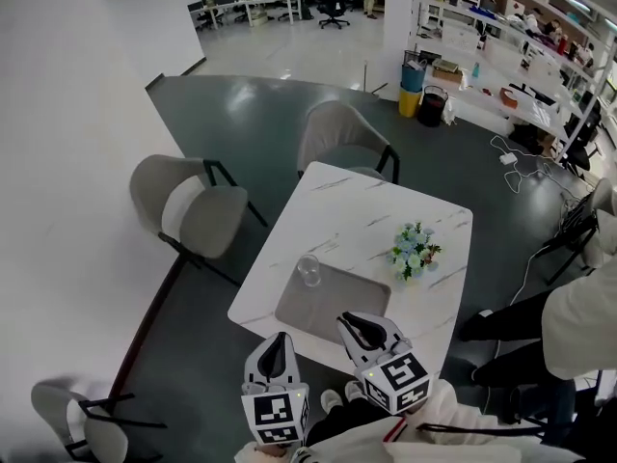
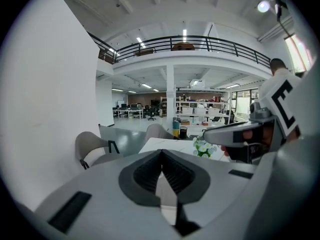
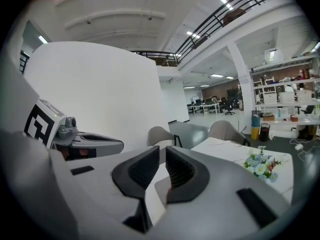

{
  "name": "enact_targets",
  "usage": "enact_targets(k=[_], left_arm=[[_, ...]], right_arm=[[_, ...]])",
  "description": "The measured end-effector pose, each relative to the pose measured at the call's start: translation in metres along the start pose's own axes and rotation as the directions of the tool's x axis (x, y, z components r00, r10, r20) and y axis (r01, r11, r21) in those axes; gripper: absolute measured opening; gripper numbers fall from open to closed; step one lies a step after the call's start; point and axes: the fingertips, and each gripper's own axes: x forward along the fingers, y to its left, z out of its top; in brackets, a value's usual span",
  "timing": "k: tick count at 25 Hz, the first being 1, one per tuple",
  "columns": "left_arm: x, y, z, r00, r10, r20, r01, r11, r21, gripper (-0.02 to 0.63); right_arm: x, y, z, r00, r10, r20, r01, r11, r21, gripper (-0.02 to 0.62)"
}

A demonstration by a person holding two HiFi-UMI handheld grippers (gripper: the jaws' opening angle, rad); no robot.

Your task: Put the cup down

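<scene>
Two tools hang at the near edge of the bench, both clear of it and pointing across it. The left tool (image 1: 278,341) has its jaws brought together at the tips, with nothing caught in them. The right tool (image 1: 353,322) sits just beside it, jaws all but together (a thin slit shows between the ribbed pads), and that slit is empty.

Just beyond them a grey mat (image 1: 337,307) lies flat on the white marbled bench (image 1: 366,210). The cup (image 1: 308,269), a clear glass one, stands upright at the mat's far left corner, apart from both tools. A small bunch of pale flowers (image 1: 415,251) sits further right on the bench, well apart from the cup.

Past the bench stand two grey chairs, one (image 1: 188,208) at its left side and one (image 1: 339,138) at its far end. A person's pale sleeve (image 1: 583,321) shows at the right edge.
</scene>
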Motion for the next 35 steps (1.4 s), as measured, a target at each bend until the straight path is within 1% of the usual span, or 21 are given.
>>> enact_targets(k=[1, 5, 7, 9, 16, 20, 24, 35], left_arm=[[-0.002, -0.002, 0.003, 1.000, -0.002, 0.004, 0.002, 1.000, 0.000, 0.009], [-0.006, -0.006, 0.010, 1.000, -0.008, 0.014, 0.008, 1.000, 0.003, 0.009], [-0.007, -0.007, 0.011, 1.000, -0.015, 0.014, 0.015, 1.000, -0.009, 0.009], [-0.009, -0.009, 0.012, 1.000, -0.022, 0.014, 0.022, 1.000, -0.016, 0.009], [-0.017, -0.015, 0.025, 0.999, -0.020, 0.035, 0.020, 1.000, 0.005, 0.009], [-0.025, -0.019, 0.032, 0.998, -0.016, 0.057, 0.015, 1.000, 0.022, 0.009], [-0.028, -0.022, 0.038, 0.997, -0.014, 0.082, 0.012, 1.000, 0.029, 0.009], [-0.028, -0.019, 0.037, 0.995, -0.007, 0.095, 0.004, 1.000, 0.029, 0.009]], right_arm=[[-0.003, 0.000, 0.004, 1.000, -0.002, 0.007, 0.002, 1.000, -0.001, 0.040], [-0.012, 0.001, 0.012, 1.000, -0.006, 0.022, 0.006, 1.000, -0.007, 0.040], [-0.015, 0.001, 0.016, 1.000, -0.010, 0.027, 0.010, 1.000, -0.011, 0.013], [-0.018, 0.001, 0.018, 1.000, -0.011, 0.029, 0.011, 1.000, -0.013, 0.006], [-0.025, 0.012, 0.034, 0.999, 0.009, 0.042, -0.007, 0.999, -0.039, 0.006], [-0.033, 0.015, 0.040, 0.997, 0.013, 0.070, -0.011, 0.999, -0.032, 0.006], [-0.038, 0.013, 0.046, 0.994, 0.000, 0.106, 0.004, 0.999, -0.039, 0.006], [-0.037, 0.014, 0.040, 0.994, -0.004, 0.105, 0.008, 0.999, -0.037, 0.005]])
